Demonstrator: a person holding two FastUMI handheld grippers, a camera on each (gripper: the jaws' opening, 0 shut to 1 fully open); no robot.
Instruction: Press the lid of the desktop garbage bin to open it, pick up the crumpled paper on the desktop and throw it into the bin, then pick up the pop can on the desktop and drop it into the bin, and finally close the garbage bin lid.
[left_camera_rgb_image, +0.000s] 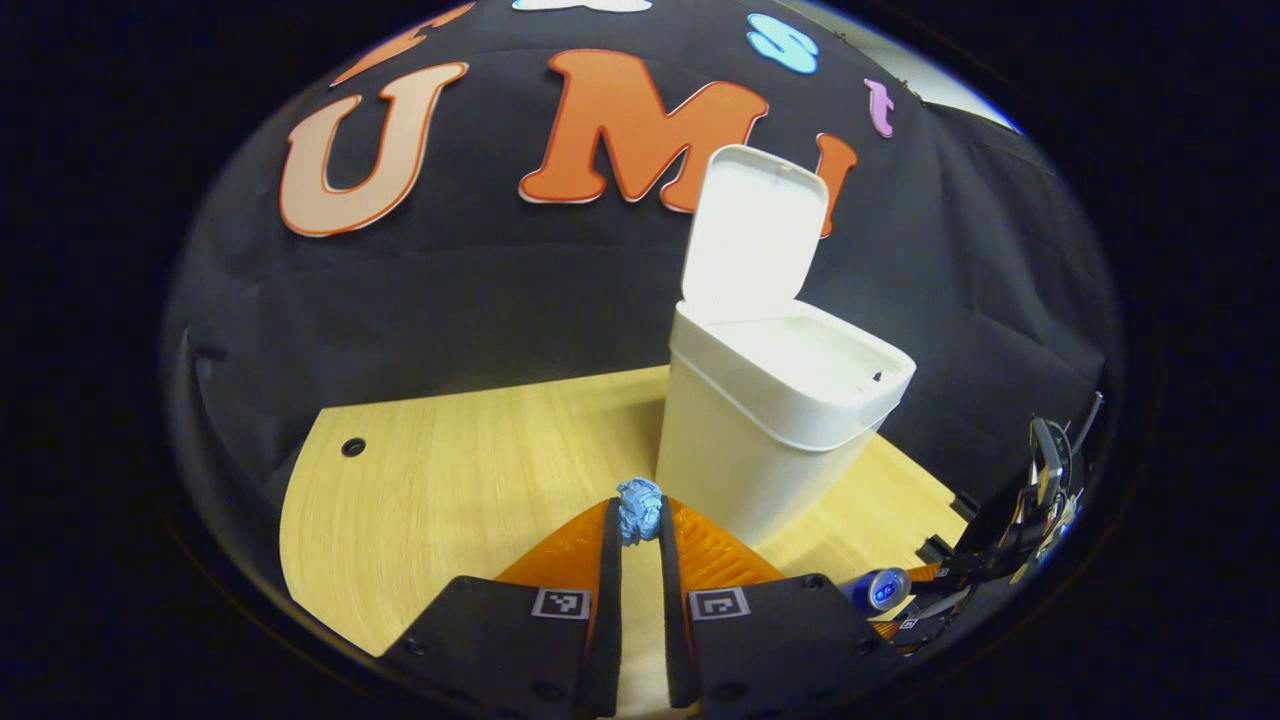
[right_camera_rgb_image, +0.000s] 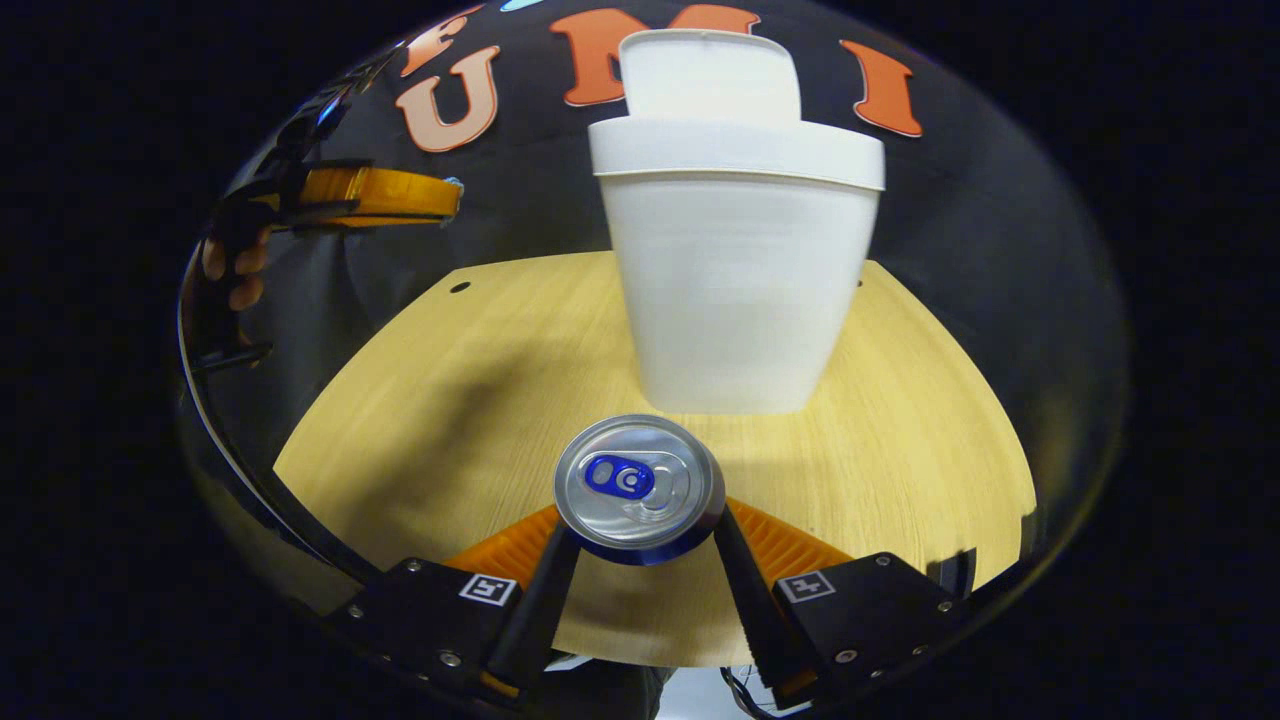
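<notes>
The white bin (left_camera_rgb_image: 770, 440) stands on the wooden desktop with its lid (left_camera_rgb_image: 755, 225) swung up. My left gripper (left_camera_rgb_image: 640, 520) is shut on the blue crumpled paper (left_camera_rgb_image: 640, 507), held in the air left of the bin. From the right gripper view, that left gripper (right_camera_rgb_image: 455, 190) hangs at about rim height, a bit of blue paper (right_camera_rgb_image: 456, 183) at its tip. The pop can (right_camera_rgb_image: 635, 490) stands before the bin (right_camera_rgb_image: 740, 270), top towards the camera, with my right gripper (right_camera_rgb_image: 645, 535) shut on its sides. The can (left_camera_rgb_image: 880, 588) also appears low on the right in the left gripper view.
The light wooden desktop (left_camera_rgb_image: 450, 490) has a small round hole (left_camera_rgb_image: 353, 446) near its far left corner. Black cloth hangs behind the desk. A hand (right_camera_rgb_image: 235, 270) holds the left gripper at the left edge of the right gripper view.
</notes>
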